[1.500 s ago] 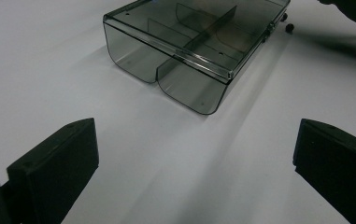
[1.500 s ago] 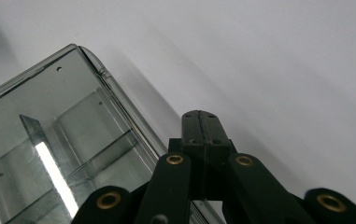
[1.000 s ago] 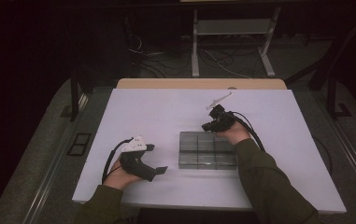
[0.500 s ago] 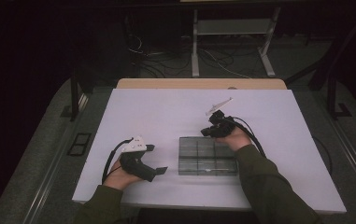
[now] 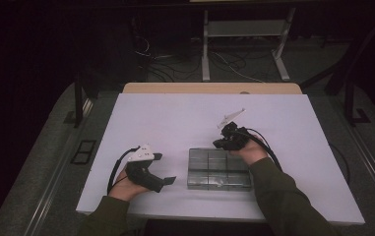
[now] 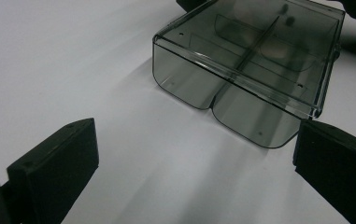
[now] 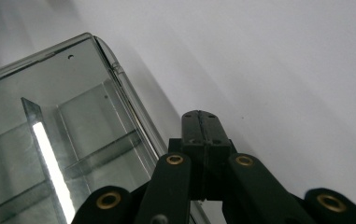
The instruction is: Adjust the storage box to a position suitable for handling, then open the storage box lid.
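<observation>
White table (image 5: 165, 123); right claw (image 7: 200, 122) shut, empty.

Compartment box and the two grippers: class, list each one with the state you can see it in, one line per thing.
Compartment box: lid closed, flat on the white table, clear, compartments look empty.
Left gripper: jaws wide open, nothing between them, pointing at the box from its side.
Right gripper: jaws shut together, holding nothing, tips just beside the box's edge; touching or not, cannot tell.
</observation>
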The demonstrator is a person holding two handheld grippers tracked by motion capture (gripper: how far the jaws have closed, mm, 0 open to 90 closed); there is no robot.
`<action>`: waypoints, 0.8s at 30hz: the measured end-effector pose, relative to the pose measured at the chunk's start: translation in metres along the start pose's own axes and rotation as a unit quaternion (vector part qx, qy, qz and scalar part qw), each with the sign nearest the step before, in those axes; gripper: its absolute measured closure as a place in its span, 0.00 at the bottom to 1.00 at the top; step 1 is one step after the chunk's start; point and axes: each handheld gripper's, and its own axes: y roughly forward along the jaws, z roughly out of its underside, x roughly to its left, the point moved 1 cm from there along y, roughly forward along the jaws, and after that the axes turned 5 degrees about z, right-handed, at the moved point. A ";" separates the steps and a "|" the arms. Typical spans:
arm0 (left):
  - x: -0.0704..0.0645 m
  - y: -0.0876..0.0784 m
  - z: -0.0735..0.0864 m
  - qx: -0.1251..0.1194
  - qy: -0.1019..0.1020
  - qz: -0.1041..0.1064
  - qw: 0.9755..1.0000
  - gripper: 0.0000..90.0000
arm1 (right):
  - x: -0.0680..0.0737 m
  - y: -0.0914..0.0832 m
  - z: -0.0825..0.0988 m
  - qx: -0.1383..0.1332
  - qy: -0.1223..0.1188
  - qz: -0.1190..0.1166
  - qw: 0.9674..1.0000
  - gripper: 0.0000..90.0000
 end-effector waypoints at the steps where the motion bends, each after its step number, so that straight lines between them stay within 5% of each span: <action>1: 0.000 0.000 0.000 0.000 0.000 0.000 1.000 0.00 | -0.001 0.000 0.001 -0.003 0.001 -0.003 1.000 0.99; 8: -0.001 0.001 0.000 0.000 0.001 0.001 1.000 0.00 | -0.014 -0.010 0.009 -0.026 0.026 -0.008 0.999 0.99; 16: -0.001 0.001 0.000 0.007 0.005 0.002 1.000 0.00 | -0.017 -0.021 0.016 -0.039 0.035 -0.008 0.999 0.88; 24: -0.001 0.001 0.000 0.009 0.007 0.002 1.000 0.00 | -0.022 -0.045 0.024 -0.075 0.056 0.000 0.996 0.57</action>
